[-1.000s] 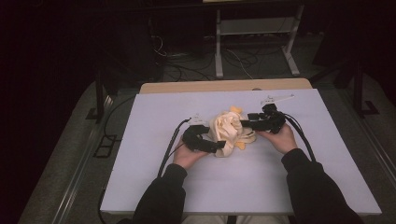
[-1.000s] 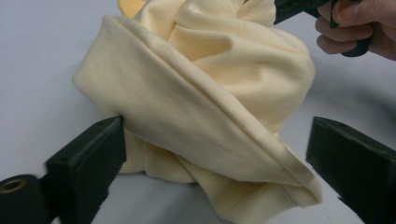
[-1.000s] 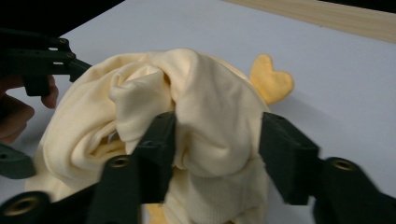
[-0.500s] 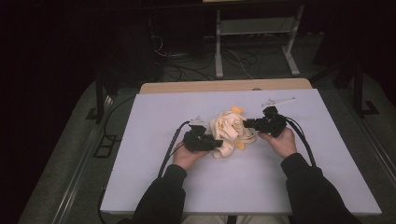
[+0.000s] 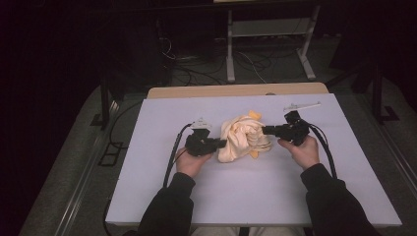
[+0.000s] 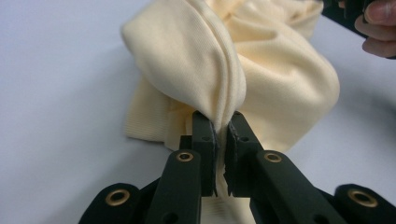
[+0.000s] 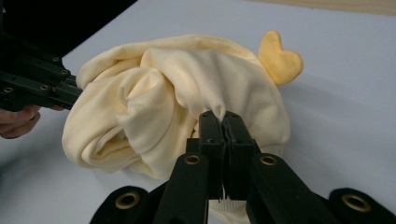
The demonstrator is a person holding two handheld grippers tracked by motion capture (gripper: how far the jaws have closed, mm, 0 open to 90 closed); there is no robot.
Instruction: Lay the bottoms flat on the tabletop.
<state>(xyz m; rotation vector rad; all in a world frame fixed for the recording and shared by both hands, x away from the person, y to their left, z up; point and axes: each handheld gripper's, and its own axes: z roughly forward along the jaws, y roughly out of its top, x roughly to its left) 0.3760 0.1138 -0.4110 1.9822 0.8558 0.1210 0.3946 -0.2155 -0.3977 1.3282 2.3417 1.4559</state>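
Both claws — left claw point(image 6: 221, 140), right claw point(image 7: 223, 126) — pinch the cream garment point(image 5: 242, 136).

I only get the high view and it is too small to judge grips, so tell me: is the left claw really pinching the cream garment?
Observer: Yes. In the left gripper view the left claw is shut on a raised fold of the cream garment.
Operator: And the right one?
Observer: The right gripper view shows the right claw shut on a peak of cloth on the opposite side of the bundle.
Operator: What is that orange bit by the cloth?
Observer: A heart-shaped orange piece sticks out at the garment's far edge and lies on the table. Whether it is sewn on, I cannot tell.
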